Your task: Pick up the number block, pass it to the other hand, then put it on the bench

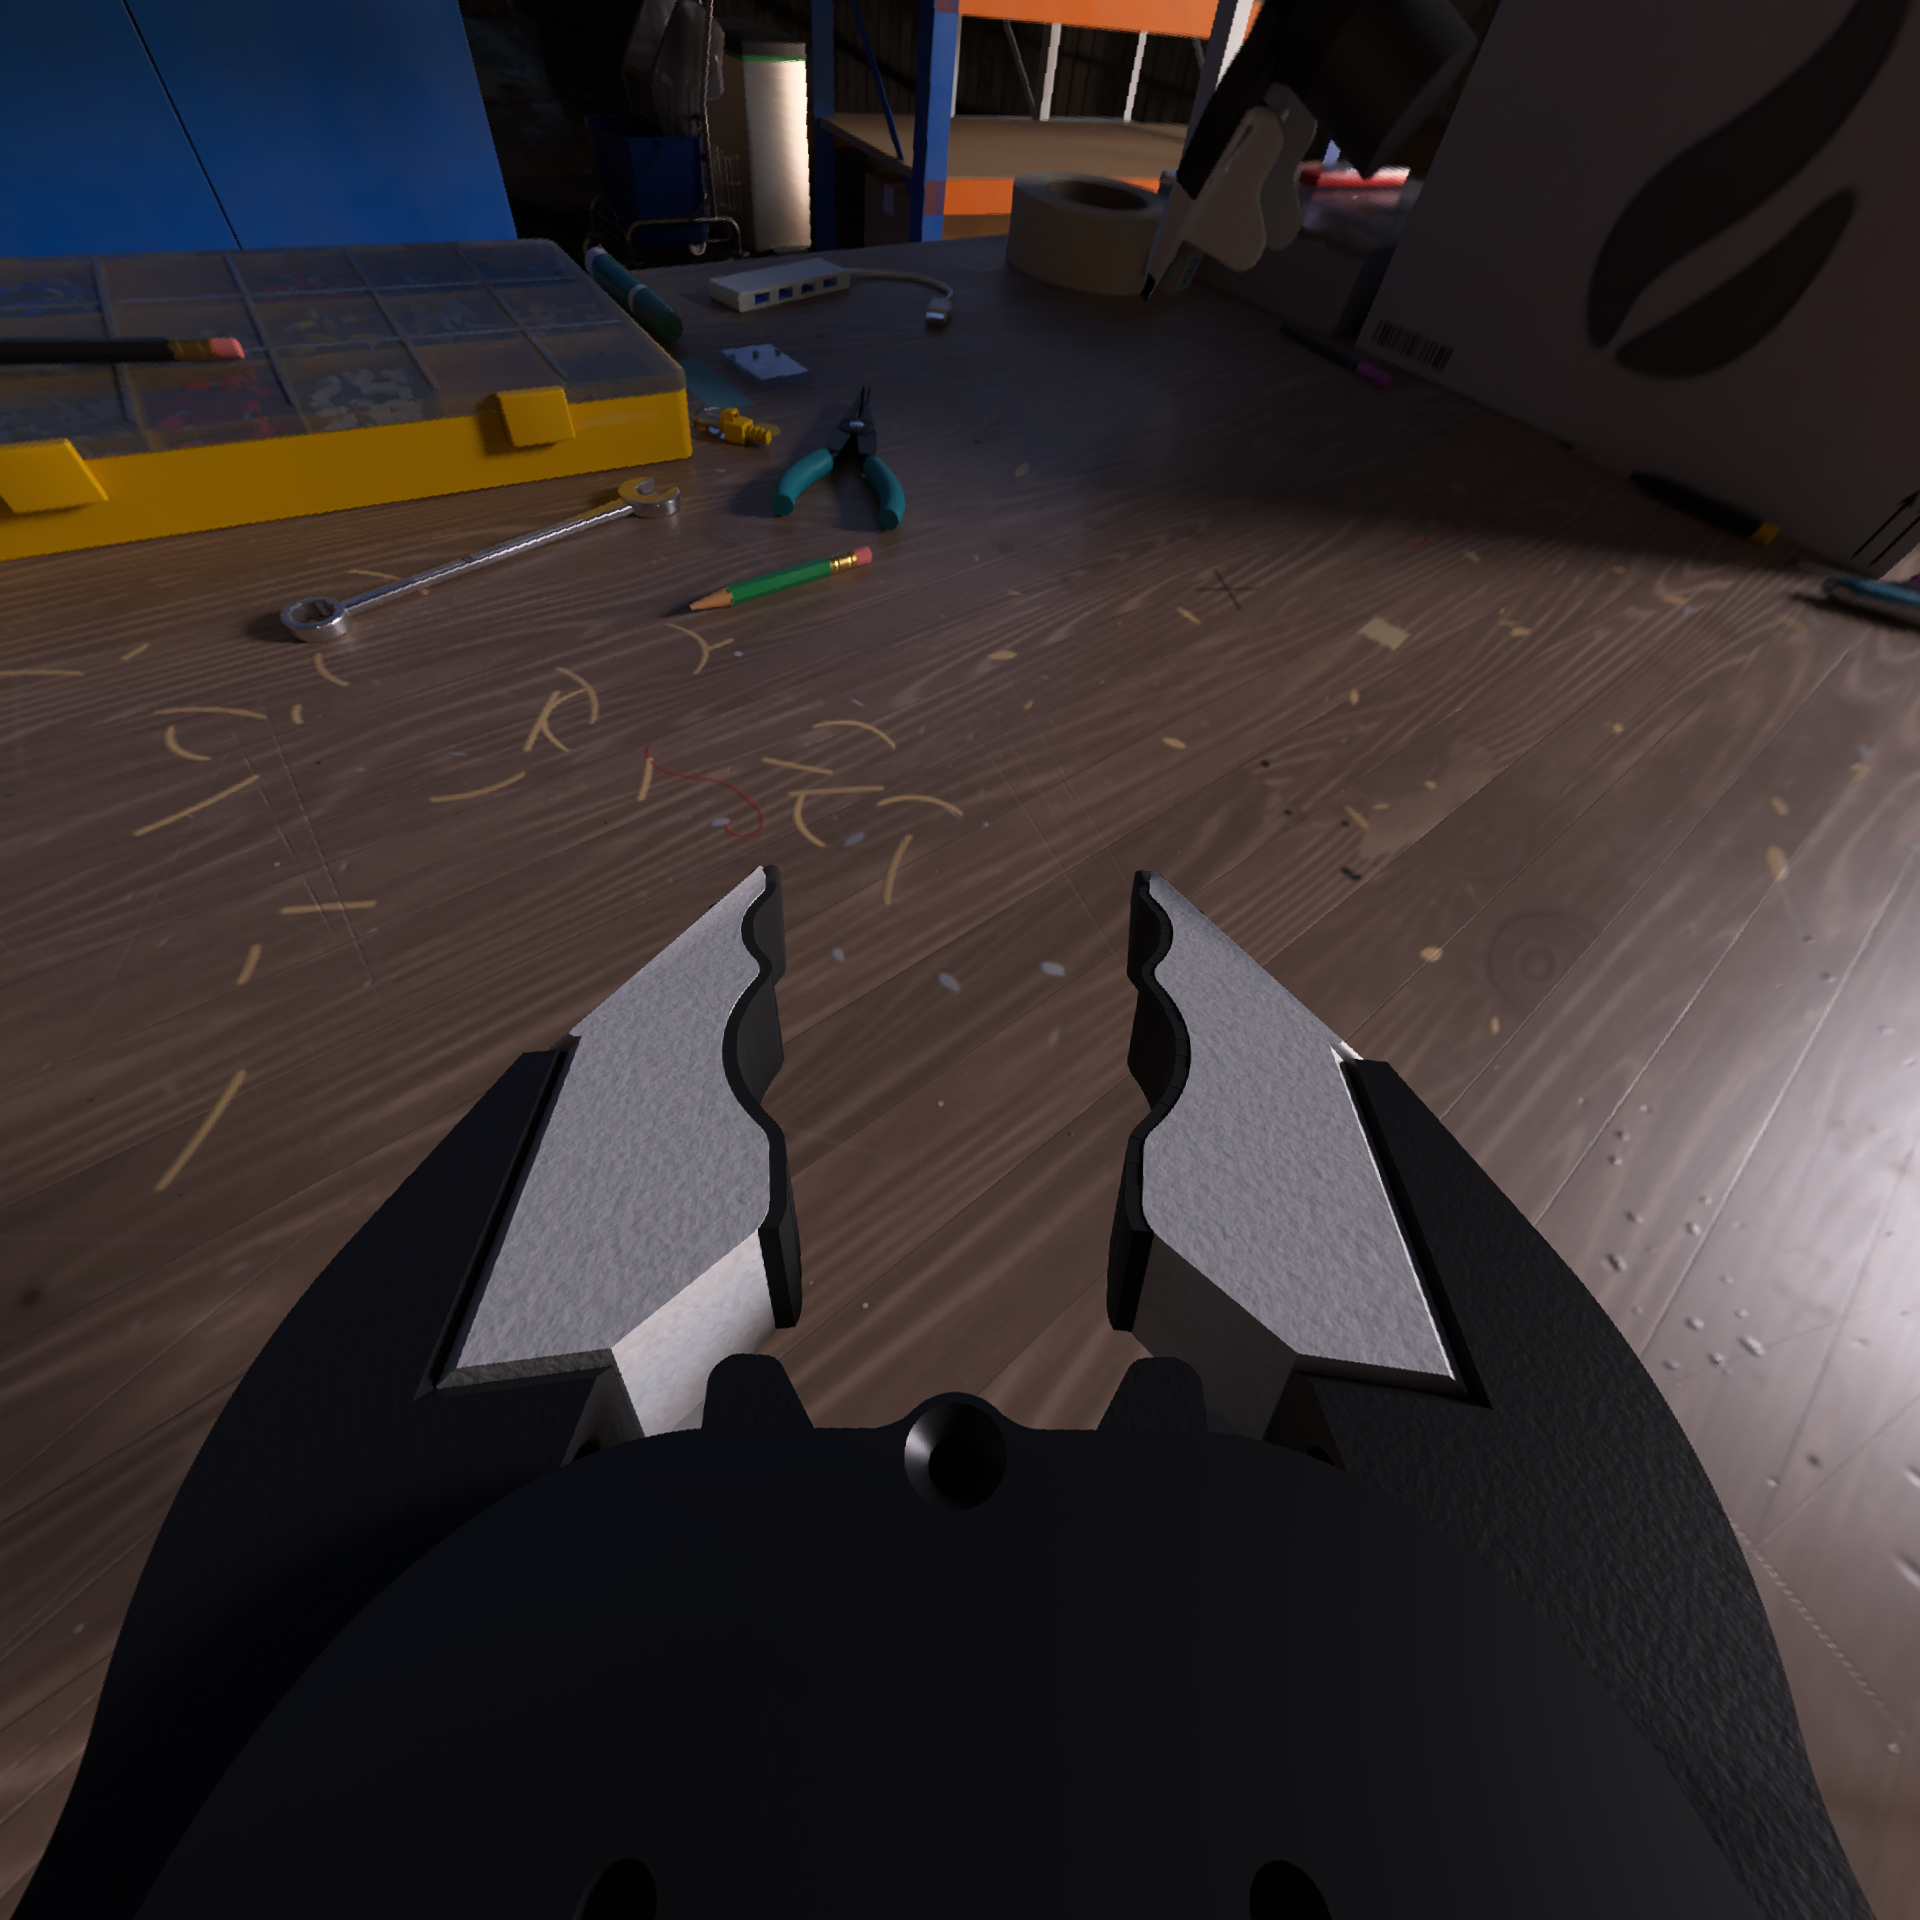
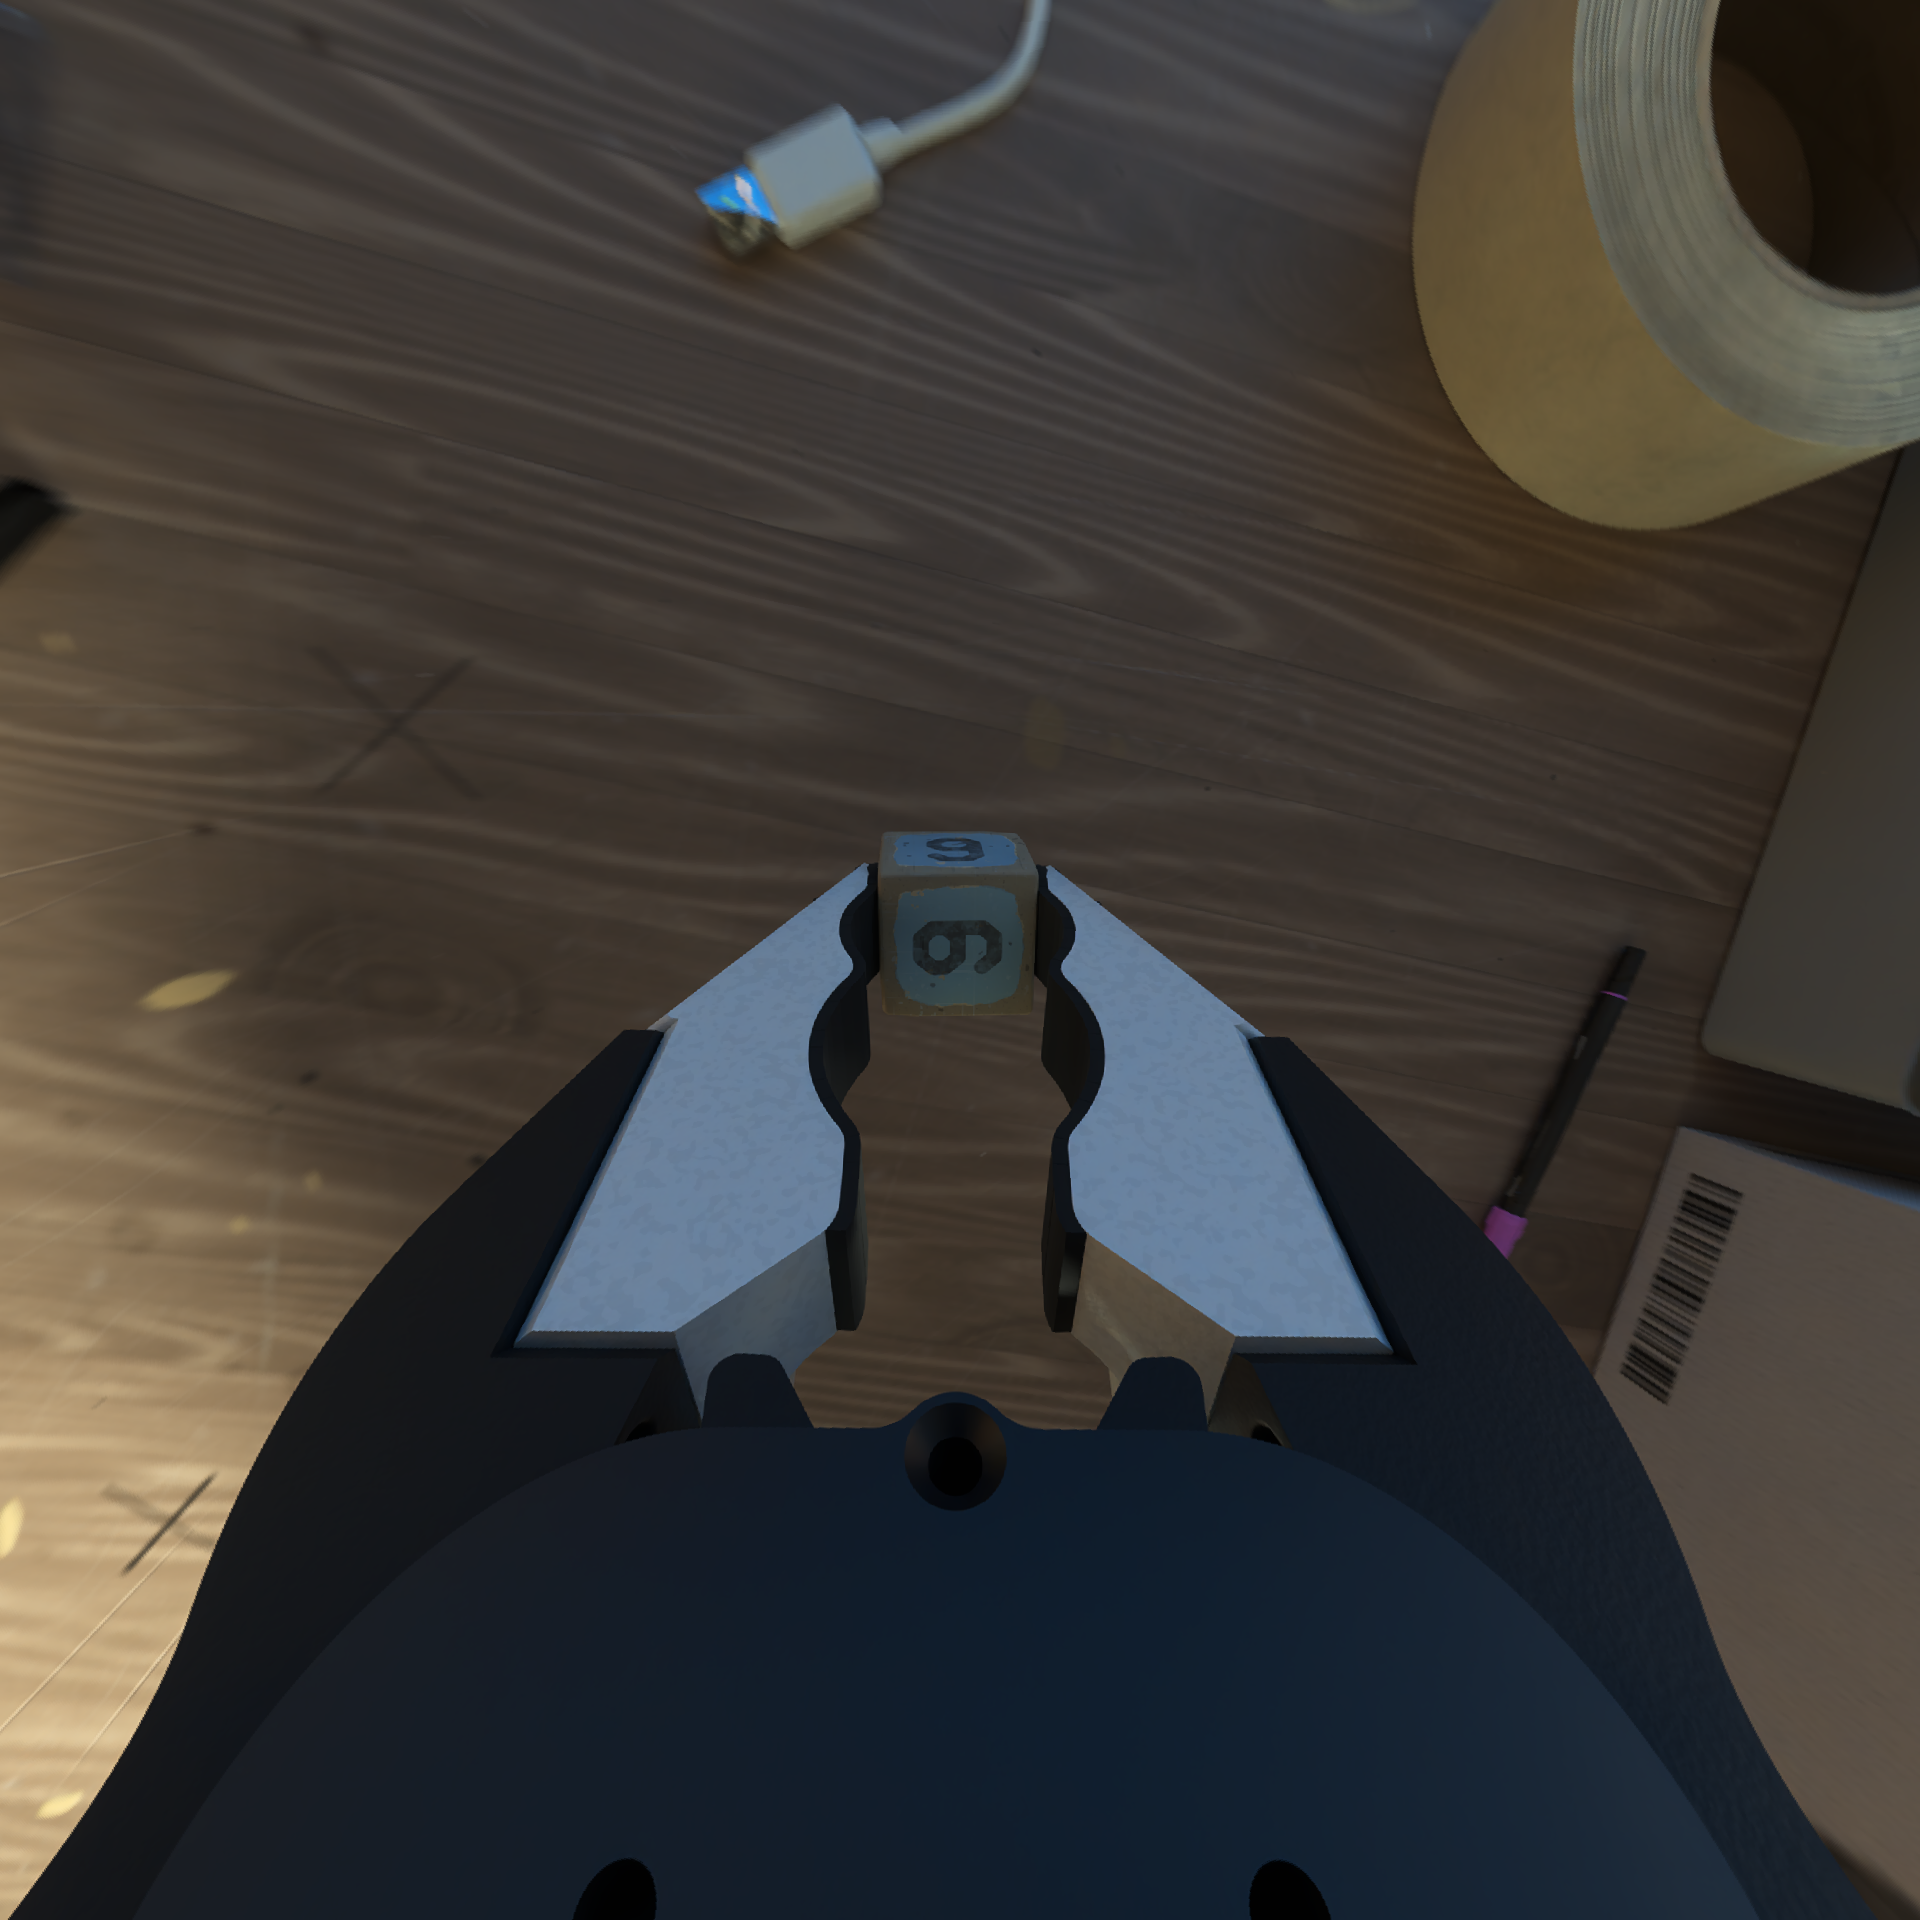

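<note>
Right gripper (image 2: pixel 956 894) pinches the number block (image 2: pixel 957 940) at the very fingertips, above the bench (image 2: pixel 520 520); whether it is lifted clear or resting I cannot tell. Grip is shallow, so judged best to lift slowly and level, leaving the far face free for the hand-off.

Block is a cube, no long axis; one printed face points back at the camera, another up.

Beyond: plug (image 2: pixel 800 182) at 11 o'clock, tape roll (image 2: pixel 1558 312) at 2 o'clock.

Left gripper (image 1: pixel 956 883) is spread and empty over the bench, the right gripper far off at 1 o'clock.
</note>
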Motion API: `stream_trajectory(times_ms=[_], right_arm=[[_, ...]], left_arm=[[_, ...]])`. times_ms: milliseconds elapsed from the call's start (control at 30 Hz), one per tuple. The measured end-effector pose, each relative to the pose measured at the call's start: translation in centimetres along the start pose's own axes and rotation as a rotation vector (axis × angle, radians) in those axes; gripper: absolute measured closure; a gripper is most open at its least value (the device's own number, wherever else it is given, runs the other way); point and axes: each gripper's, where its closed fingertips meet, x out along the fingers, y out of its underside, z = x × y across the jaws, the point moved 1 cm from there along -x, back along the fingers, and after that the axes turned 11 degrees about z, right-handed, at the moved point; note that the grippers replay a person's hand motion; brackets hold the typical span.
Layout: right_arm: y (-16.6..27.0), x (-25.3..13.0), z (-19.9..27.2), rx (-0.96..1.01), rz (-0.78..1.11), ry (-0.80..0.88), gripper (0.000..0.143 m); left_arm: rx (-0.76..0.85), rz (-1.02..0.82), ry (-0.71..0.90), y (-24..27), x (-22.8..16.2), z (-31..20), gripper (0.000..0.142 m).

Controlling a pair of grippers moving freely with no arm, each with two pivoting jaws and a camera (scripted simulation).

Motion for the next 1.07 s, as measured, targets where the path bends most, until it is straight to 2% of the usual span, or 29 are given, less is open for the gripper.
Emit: stream_trajectory(times_ms=[233,500,567,600,667,767,867,967,1067], right_arm=[[0.2,4.1,-2.3,-0.001,0.143,0.147,0.115],[0.0,3.9,-2.9,-0.042,0.093,0.291,0.114],[-0.1,2.4,-2.9,-0.068,0.061,0.310,0.086],[-0.2,1.0,-2.6,-0.077,0.021,0.315,0.080],[-0.3,-3.3,-1.1,-0.092,-0.120,0.303,0.078],[2.2,-11.9,5.8,-0.137,-0.476,0.120,0.078],[9.1,-18.0,16.8,-0.182,-0.785,-0.319,0.080],[16.4,-18.2,26.0,-0.159,-0.868,-0.682,0.080],[20.6,-15.3,30.5,-0.111,-0.895,-0.705,0.077]], left_arm=[[0.052,0.047,-0.006,1.2,0.8,-0.5,0.075],[0.051,0.056,0.026,1.1,1.2,-1.0,0.075],[0.049,0.053,0.025,1.1,1.2,-0.9,0.075],[0.047,0.050,0.021,1.0,1.1,-0.9,0.075],[0.047,0.043,0.007,1.0,0.9,-0.5,0.075],[0.027,0.034,-0.044,0.9,0.3,0.5,0.075],[-0.016,0.012,-0.105,0.6,-0.3,1.8,0.075],[-0.049,0.002,-0.151,0.6,-0.8,2.6,0.075],[-0.058,0.002,-0.170,1.0,-1.2,2.6,0.074]])
